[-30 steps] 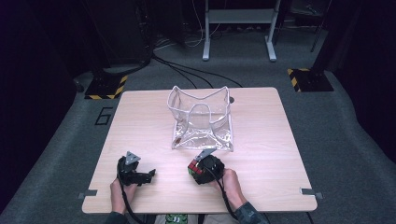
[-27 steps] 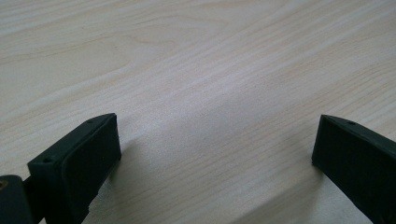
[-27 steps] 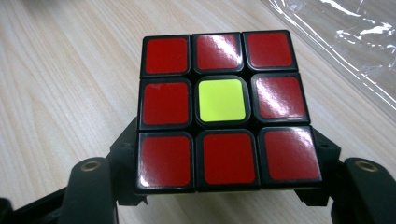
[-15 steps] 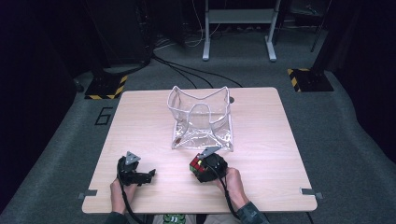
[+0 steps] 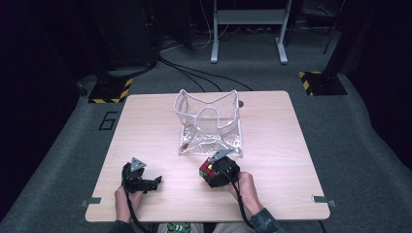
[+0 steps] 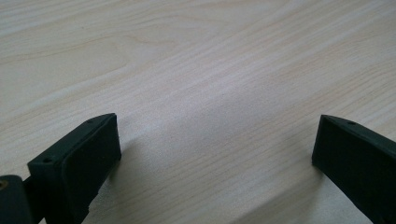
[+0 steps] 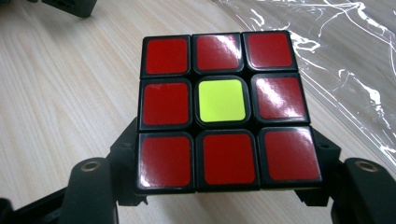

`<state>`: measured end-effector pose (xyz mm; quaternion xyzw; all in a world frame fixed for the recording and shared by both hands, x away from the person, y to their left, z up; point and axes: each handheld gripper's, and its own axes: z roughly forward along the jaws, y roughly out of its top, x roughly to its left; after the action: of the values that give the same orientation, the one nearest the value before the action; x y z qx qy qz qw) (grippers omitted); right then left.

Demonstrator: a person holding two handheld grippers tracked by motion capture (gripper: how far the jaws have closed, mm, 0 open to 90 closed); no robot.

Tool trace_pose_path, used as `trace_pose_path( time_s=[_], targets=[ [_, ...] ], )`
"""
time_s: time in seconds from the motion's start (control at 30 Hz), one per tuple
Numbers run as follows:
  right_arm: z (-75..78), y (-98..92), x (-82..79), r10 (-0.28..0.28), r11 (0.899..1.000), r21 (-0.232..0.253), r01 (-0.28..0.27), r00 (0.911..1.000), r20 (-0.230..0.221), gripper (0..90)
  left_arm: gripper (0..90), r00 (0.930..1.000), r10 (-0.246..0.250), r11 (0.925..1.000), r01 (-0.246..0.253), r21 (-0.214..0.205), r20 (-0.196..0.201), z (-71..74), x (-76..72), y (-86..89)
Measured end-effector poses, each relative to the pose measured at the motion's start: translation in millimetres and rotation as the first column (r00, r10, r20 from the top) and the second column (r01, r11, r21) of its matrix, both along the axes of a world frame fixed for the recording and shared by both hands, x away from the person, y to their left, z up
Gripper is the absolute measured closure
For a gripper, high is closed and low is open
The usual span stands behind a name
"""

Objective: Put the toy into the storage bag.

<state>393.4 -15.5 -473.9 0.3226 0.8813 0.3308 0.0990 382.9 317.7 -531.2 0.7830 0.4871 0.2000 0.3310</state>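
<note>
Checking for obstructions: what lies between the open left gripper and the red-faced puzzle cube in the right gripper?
Only bare light wooden tabletop separates left gripper from puzzle cube, seen in the high view.

Two black handheld grippers, cabled
Left gripper (image 5: 145, 183) and right gripper (image 5: 214, 170) carry grey triangular plates; dark patterned right sleeve (image 5: 265, 221).

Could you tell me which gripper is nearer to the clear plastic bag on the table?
The right gripper, holding the puzzle cube, sits just in front of the clear plastic bag. The left gripper rests farther off toward the table's near-left.
</note>
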Motion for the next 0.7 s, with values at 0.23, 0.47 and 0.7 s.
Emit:
trace_pose_path(
  time_s=[0.23,0.47,0.7],
  targets=[
    [8.9,-4.8,0.2,0.016,1.000,0.020,-0.016,0.9999,0.004,33.3,0.9,1.0000,0.000,1.0000,0.000,0.000,0.000,0.0,0.0,0.0],
    [17.1,-12.7,0.2,0.012,0.999,0.030,-0.013,0.9998,0.014,33.3,0.9,1.0000,0.000,1.0000,0.000,0.000,0.000,0.0,0.0,0.0],
    [26.8,-20.7,1.9,0.001,0.998,0.055,-0.002,0.9998,0.019,33.3,0.8,1.0000,0.000,1.0000,0.000,0.000,0.000,0.0,0.0,0.0]
  ],
)
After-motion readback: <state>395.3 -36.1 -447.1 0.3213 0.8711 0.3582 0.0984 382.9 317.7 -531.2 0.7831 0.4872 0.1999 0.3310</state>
